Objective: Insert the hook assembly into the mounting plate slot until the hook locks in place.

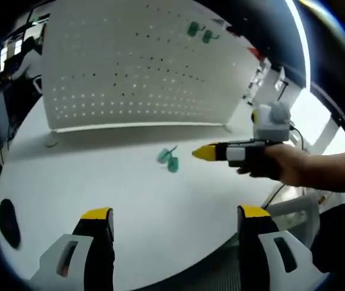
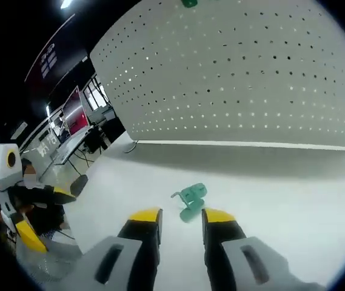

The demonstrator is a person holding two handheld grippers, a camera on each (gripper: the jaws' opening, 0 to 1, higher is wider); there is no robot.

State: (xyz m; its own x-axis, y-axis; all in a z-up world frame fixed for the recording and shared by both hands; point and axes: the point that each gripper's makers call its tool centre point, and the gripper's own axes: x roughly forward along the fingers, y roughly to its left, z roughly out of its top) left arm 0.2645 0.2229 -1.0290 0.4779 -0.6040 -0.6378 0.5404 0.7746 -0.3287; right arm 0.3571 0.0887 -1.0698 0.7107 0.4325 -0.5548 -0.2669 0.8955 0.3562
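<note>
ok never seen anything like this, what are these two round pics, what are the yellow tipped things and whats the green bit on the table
Each round picture comes from a fisheye camera riding on a hand-held two-jaw gripper; a person holds one in each hand. There is no robot arm.

The left gripper view looks along the left gripper, whose yellow-tipped jaws stand wide apart and hold nothing. In that view the person's hand brings in the right gripper from the right.

The right gripper view looks along the right gripper's own jaws, set closer together but with a gap, also empty. At its left edge is the left gripper.

On the white table lies a small green hook assembly, just ahead of the right gripper's tips, not gripped. Behind stands a white perforated board, with two more green hooks hanging near its top.
</note>
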